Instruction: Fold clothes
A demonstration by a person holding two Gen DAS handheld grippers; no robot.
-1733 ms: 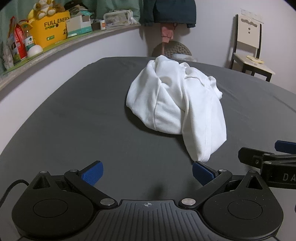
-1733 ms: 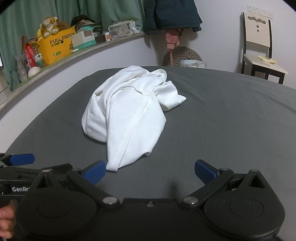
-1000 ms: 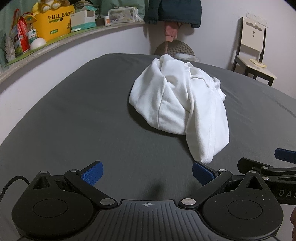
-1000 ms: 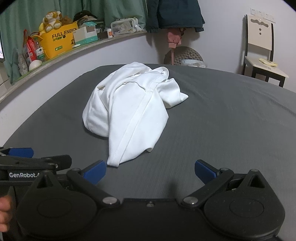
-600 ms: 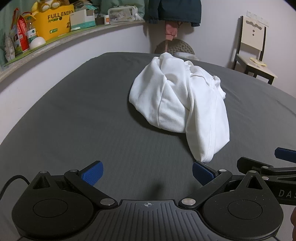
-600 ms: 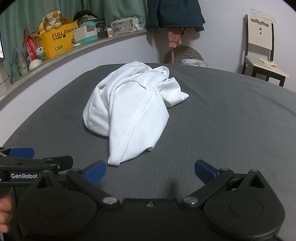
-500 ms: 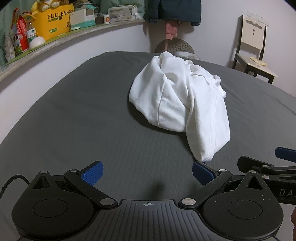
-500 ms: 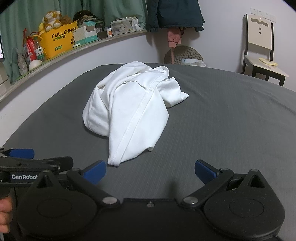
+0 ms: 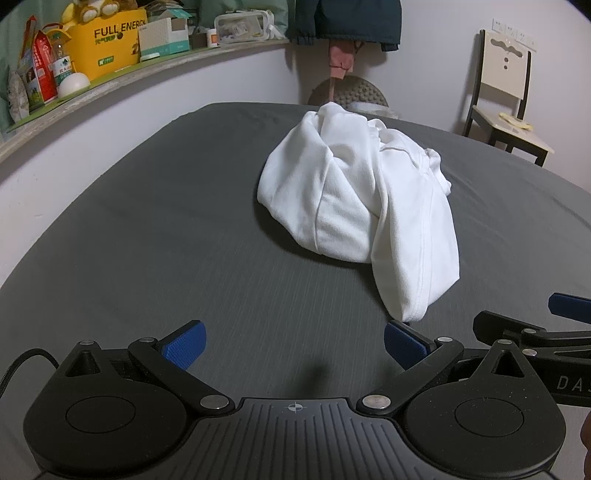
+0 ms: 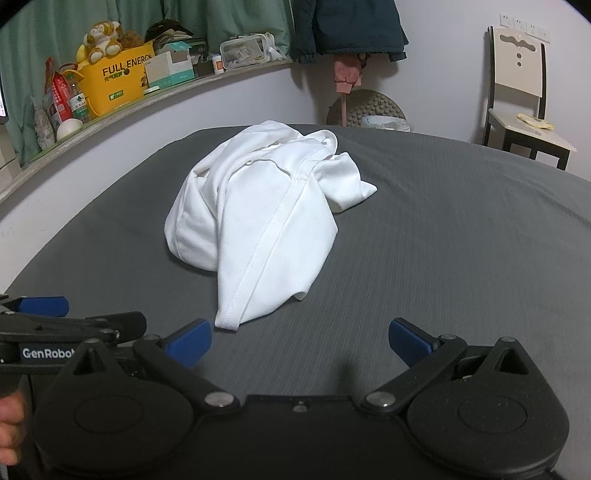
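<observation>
A white garment (image 9: 365, 206) lies crumpled in a heap on the dark grey bed (image 9: 147, 240); one hemmed end reaches toward me. In the right wrist view the same garment (image 10: 266, 225) sits ahead and left of centre on the bed (image 10: 461, 240). My left gripper (image 9: 293, 341) is open, its blue pads wide apart, just short of the hem, which ends near its right pad. My right gripper (image 10: 299, 338) is open too, with the hem close to its left pad. Neither touches the cloth. Each gripper shows at the edge of the other's view.
A curved shelf (image 9: 122, 75) along the wall at the left holds a yellow box (image 9: 107, 44), cartons and a plush toy. A chair (image 9: 506, 96) stands at the back right. A dark jacket (image 10: 351, 26) hangs on the far wall. A hand (image 10: 9, 428) shows at the lower left.
Both grippers have crept slightly toward the garment and steadied; the garment has not moved and both stay open.
</observation>
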